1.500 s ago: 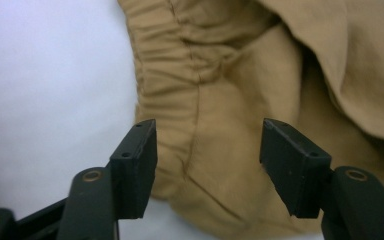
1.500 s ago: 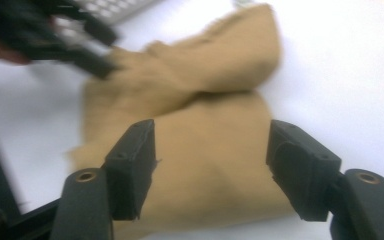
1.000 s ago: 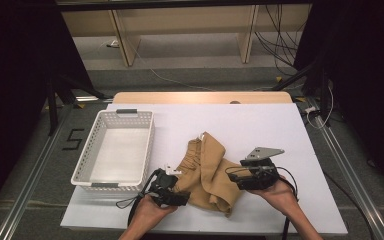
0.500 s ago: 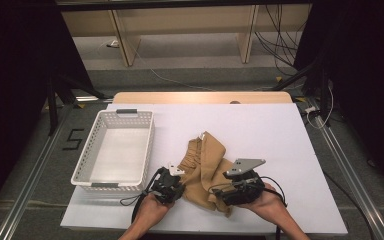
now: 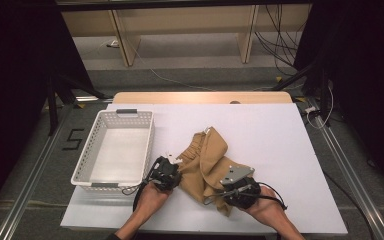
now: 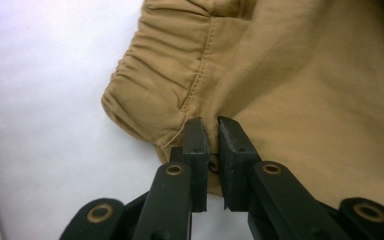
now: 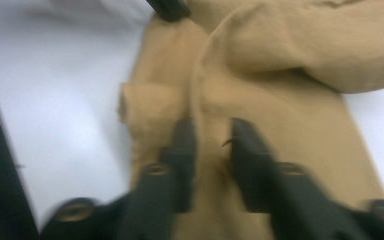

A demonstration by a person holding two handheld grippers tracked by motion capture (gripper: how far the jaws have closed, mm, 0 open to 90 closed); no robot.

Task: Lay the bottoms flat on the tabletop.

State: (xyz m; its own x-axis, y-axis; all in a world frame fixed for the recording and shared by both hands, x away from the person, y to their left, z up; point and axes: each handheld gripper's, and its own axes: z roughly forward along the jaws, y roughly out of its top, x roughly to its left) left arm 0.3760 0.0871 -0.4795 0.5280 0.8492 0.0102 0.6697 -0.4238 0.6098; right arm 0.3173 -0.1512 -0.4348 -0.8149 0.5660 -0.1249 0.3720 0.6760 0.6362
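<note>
Tan garment (image 5: 207, 162) lies near table (image 5: 280, 135) front edge, basket (image 5: 115, 150) at 9 o'clock, bare room toward 2 o'clock; long axis 12-to-5. Left gripper (image 6: 211, 135) pinches its waistband edge; right gripper (image 7: 211, 137) spread over cloth.

Left tongs (image 6: 211, 131) nearly shut, right tongs (image 7: 211, 135) parted

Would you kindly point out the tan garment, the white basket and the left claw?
tan garment (image 5: 211, 156), high view, on its raised fold.
white basket (image 5: 91, 146), high view, on its left wall.
left claw (image 6: 213, 137), left gripper view, midway between its tips.
</note>
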